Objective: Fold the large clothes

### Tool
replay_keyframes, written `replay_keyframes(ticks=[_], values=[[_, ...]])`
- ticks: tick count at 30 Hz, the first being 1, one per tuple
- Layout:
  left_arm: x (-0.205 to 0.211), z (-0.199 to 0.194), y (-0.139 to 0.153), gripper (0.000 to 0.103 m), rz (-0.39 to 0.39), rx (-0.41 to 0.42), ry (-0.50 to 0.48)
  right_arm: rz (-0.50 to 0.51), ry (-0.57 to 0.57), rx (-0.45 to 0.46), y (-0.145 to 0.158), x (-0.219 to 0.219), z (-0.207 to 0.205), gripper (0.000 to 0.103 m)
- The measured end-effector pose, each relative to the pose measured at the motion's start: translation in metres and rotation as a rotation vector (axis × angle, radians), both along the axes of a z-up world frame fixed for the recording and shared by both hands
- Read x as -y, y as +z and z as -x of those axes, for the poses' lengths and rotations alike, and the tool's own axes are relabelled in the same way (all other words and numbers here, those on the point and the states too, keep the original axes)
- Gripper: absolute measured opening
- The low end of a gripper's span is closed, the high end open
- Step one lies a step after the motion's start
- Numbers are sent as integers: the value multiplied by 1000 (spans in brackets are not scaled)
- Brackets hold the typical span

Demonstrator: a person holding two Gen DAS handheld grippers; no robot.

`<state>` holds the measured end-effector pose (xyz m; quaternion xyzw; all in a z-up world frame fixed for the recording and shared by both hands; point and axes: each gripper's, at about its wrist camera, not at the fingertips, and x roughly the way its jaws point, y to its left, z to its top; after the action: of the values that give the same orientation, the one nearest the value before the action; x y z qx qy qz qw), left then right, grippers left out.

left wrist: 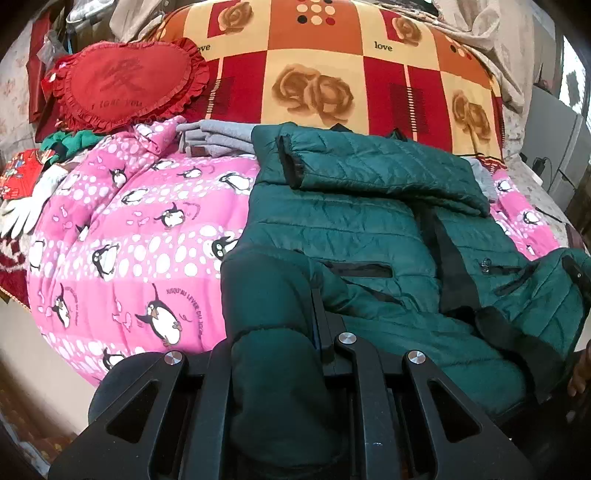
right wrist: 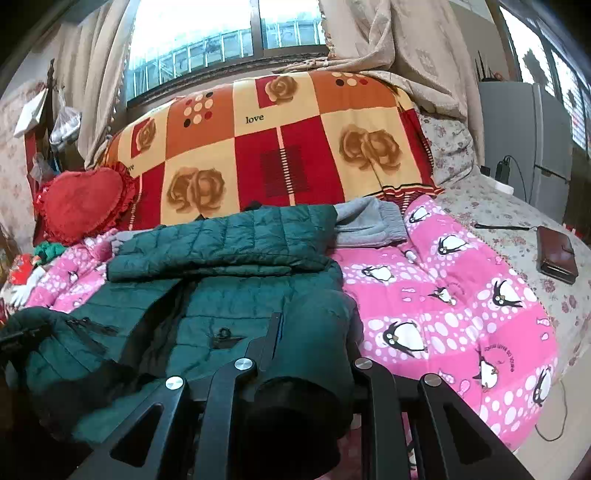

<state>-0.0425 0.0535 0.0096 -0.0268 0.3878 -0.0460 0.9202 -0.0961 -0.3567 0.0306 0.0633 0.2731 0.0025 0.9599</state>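
We are gripping the green puffer jacket (left wrist: 343, 229) by its near hem, one corner in each claw, as it is lying on the pink penguin quilt (left wrist: 140, 251) spread over the bed. The left claw (left wrist: 295, 332) is closed tight on a fold of the hem at the jacket's left corner, and the right claw (right wrist: 314, 332) is clamped nearly shut on the opposite corner, with the padded cloth bunching up between the fingers. One sleeve (left wrist: 376, 166) is already lying folded across the far part of the jacket, so we are judging this to be the step of bringing the hem up over the body. To do it well we should be lifting both corners together and level, keeping the hem taut, and laying it evenly toward the collar. The left view is showing a white glove (left wrist: 22, 214) at the quilt's far left side; only the right view is showing the window (right wrist: 221, 29) beyond the jacket and a brown wallet (right wrist: 556, 253) well to the right of it.
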Motion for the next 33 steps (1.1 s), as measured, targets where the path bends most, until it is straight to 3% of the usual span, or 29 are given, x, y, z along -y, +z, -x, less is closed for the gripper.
replay_keyframes(ticks=[7,18,25,33], values=[[3,3,3,13,-21,-9,11,-49,-14,24,1,4,-1,19],[-15,-7,-9,13,83,-18,23,-54,-6,10,0,5,-3,19],[-31,-37,14,13,234,118,17,-29,14,-7,12,15,-39,18],[-32,-69,35,13,236,191,21,15,44,13,30,19,-78,18]])
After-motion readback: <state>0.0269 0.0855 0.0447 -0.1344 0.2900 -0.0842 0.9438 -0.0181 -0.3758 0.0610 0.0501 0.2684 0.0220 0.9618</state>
